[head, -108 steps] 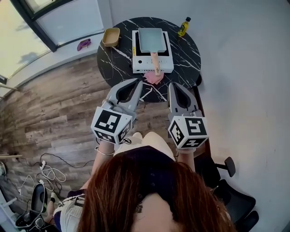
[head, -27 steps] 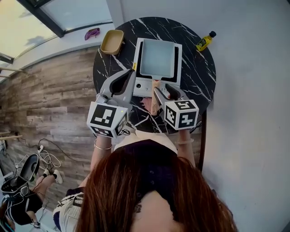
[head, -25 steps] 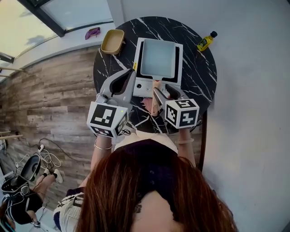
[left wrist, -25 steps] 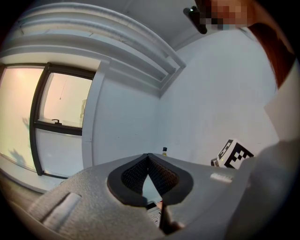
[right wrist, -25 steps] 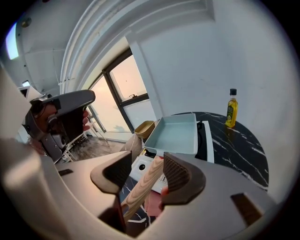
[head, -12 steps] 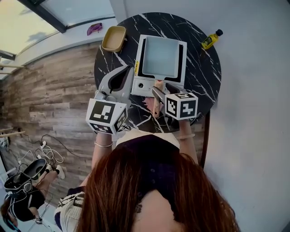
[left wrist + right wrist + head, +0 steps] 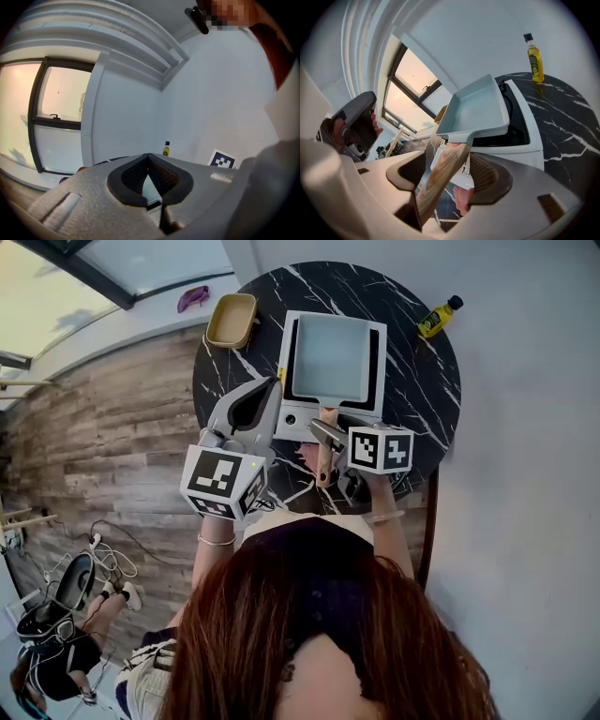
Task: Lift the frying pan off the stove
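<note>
Round marble table [image 7: 422,399] is carrying the stove [image 7: 298,418], with the frying pan [image 7: 330,357] sitting flat on top — nothing lifted yet. Right gripper [image 7: 451,180] is straddling the wooden handle [image 7: 450,157], jaws just opening wide, pads not pressing it. Left gripper [image 7: 148,161] is hovering closed, empty. Remaining — clamping the handle, then raising the pan.

Daylight comes from the window [image 7: 141,263] at the head view's upper left, bright and a little washed out. The wall [image 7: 525,474] is evenly lit, and the dark worktop [image 7: 422,399] carries only soft shadows. In both gripper views the glass glows warm and overexposed, and straight lines bow toward black corners. Up close, the left claw [image 7: 148,159] and right claw [image 7: 450,171] look soft, with shaded undersides.
</note>
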`<move>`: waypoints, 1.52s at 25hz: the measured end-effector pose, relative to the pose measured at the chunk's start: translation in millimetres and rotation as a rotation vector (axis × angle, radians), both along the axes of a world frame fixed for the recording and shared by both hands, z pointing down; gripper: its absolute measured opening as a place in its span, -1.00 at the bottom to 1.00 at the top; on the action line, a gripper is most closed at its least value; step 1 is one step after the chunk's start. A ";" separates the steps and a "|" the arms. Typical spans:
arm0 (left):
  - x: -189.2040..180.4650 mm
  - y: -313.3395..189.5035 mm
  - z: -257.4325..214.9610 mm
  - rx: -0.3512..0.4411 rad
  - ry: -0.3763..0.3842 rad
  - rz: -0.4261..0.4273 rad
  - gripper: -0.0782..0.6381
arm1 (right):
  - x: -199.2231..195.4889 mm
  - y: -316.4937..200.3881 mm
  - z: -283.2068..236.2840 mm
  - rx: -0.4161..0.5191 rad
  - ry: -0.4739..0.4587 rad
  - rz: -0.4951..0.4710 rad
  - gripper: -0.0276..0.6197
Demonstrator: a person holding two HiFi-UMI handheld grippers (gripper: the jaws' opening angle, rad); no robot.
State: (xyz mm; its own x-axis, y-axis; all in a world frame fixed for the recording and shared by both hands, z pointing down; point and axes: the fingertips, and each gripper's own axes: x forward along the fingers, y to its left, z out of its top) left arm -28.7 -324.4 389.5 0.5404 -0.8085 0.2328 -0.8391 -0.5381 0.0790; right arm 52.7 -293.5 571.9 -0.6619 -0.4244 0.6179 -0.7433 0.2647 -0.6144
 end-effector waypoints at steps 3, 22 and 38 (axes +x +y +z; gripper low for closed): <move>4.5 -1.2 4.7 -0.011 -0.004 0.007 -0.75 | -1.8 -0.2 4.5 -0.046 -0.077 0.019 0.01; 15.4 -5.8 14.8 -0.044 -0.019 0.027 -0.75 | -26.5 -1.2 17.4 -0.241 -0.425 0.036 -0.09; 27.4 6.8 20.1 -0.042 -0.038 0.054 -0.75 | -39.8 6.6 22.1 -0.324 -0.574 0.023 -0.60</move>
State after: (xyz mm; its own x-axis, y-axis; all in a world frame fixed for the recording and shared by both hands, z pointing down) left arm -1.3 -317.5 409.5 0.5732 -0.7675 0.2869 -0.8117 -0.5798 0.0706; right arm 12.9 -287.0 594.0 -0.9171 -0.2946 0.2685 -0.2773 -0.0124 -0.9607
